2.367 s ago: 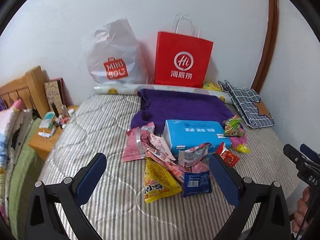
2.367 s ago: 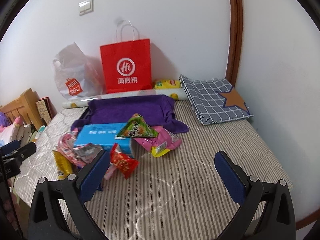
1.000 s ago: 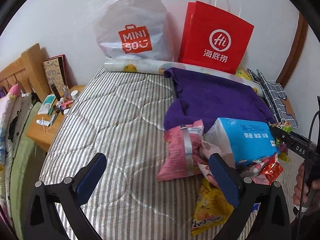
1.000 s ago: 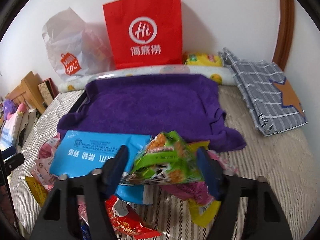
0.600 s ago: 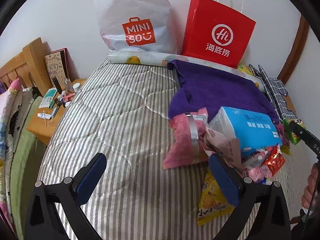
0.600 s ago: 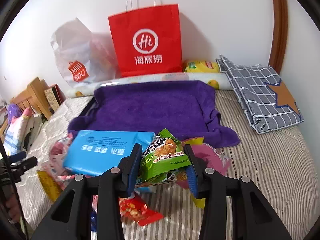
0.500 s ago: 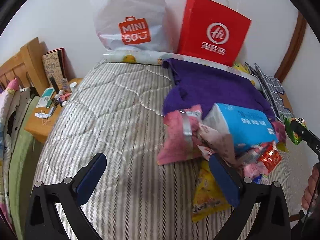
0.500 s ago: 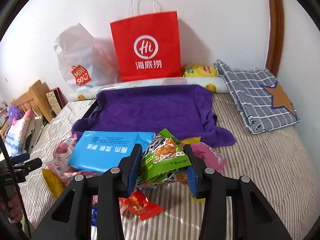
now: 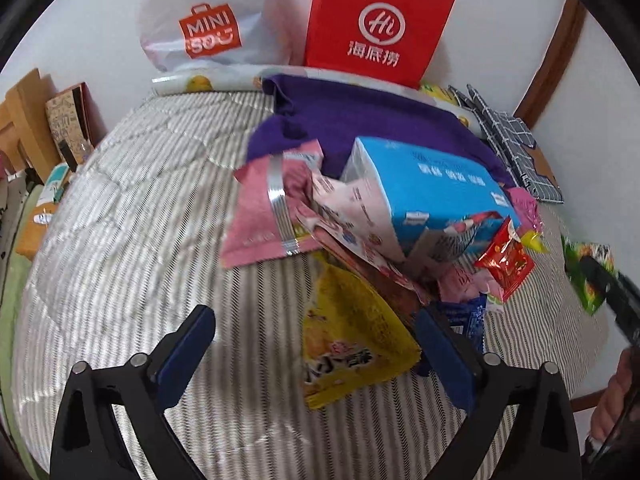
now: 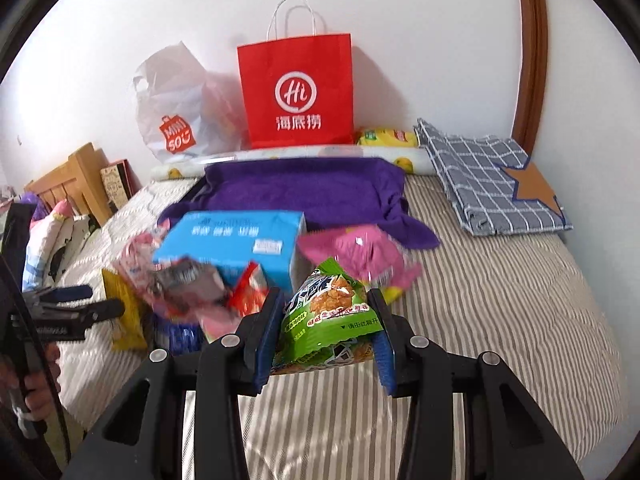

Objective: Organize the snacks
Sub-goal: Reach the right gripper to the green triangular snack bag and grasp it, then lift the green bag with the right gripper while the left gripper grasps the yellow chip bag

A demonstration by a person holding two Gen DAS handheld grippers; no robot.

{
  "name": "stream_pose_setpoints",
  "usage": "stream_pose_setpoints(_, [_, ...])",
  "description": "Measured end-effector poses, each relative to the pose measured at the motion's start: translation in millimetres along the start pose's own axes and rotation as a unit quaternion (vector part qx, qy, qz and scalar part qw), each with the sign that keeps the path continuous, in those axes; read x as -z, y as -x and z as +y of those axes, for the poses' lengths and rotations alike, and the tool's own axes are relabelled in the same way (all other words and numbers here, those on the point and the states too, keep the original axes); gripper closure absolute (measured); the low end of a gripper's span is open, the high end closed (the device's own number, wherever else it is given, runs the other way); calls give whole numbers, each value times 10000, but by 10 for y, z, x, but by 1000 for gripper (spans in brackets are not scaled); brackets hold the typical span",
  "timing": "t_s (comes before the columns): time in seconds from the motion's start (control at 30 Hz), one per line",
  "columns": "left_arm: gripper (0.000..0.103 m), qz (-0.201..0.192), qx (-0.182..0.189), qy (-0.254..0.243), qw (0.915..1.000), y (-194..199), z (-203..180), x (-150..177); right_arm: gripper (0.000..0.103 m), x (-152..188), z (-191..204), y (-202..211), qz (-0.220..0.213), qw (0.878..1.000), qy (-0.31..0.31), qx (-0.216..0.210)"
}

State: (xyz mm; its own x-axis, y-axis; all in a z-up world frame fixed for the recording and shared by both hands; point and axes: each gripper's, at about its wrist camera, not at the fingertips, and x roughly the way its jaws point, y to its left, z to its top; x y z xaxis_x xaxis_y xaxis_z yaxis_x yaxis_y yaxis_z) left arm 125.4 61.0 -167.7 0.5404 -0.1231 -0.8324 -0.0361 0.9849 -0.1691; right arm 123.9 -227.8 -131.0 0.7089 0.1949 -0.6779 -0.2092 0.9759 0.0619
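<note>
"MINISO" bag [image 9: 208, 20], "Hi" bag [image 9: 376, 28], perhaps Haidilao

A green snack packet [image 10: 330, 312] is held off the bed, pinched at both sides, its printed front facing the camera. The other snacks are heaped against a light-blue box [image 9: 424, 196] lying flat: a pink bag [image 9: 264, 216] with a silver stripe to its left, a yellow packet [image 9: 348, 336] in front, a small red packet [image 9: 506, 264] and a dark-blue one [image 9: 466, 316] beside it, and a magenta bag [image 10: 360, 252] at its right.
</note>
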Motion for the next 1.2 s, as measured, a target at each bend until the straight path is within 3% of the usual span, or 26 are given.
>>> stream_pose_setpoints(0.03, [11, 59, 5, -9, 10000, -33, -15, 6, 61, 42, -8, -22, 60, 10000, -6, 6])
stream_pose_setpoints(0.13, [33, 213, 68, -112, 9997, -102, -66, 35, 61, 141, -27, -98, 173, 9998, -20, -29])
stream_pose_setpoints(0.2, [55, 244, 236, -146, 9993, -94, -81, 54, 61, 189, -21, -143, 224, 9997, 14, -31])
stream_pose_setpoints(0.27, [59, 250, 376, -102, 9989, -41, -71, 65, 61, 235, 0, -186, 272, 9996, 87, -7])
stream_pose_setpoints(0.43, [62, 124, 101, -276, 9995, 158, -39, 76, 61, 321, 3, -196, 305, 9994, 172, -61])
stream_pose_setpoints(0.57, [60, 319, 22, -222, 9992, 107, 46, 67, 60, 387, -39, -183, 339, 9992, 223, -44])
stream_pose_setpoints(0.63, [53, 323, -56, -177, 9993, 54, 70, 68, 55, 414, -66, -164, 359, 9991, 210, -31])
stream_pose_setpoints(0.67, [47, 357, -95, -146, 9992, 18, 79, 68, 47, 432, -84, -134, 341, 9992, 193, -31])
stream_pose_setpoints(0.7, [46, 367, -99, -121, 9992, -15, 88, 62, 38, 447, -97, -99, 304, 9994, 170, -9])
stream_pose_setpoints(0.77, [46, 370, -84, -67, 9993, -66, 98, 72, 30, 482, -124, -22, 205, 9997, 144, 55])
stream_pose_setpoints(0.87, [47, 315, -57, 48, 9995, -83, 139, 77, 26, 501, -170, 7, 231, 9996, 77, 169])
stream_pose_setpoints(0.9, [54, 284, 4, 73, 9996, -74, 151, 74, 26, 510, -186, -4, 267, 9994, 34, 204])
stream_pose_setpoints(1.0, [61, 219, 94, 38, 9997, -39, 163, 69, 26, 526, -239, -74, 358, 9989, -202, 212])
stream_pose_setpoints(1.2, [63, 87, 140, -65, 9998, 95, 188, 84, 27, 558, -180, -364, 694, 9967, -375, 165])
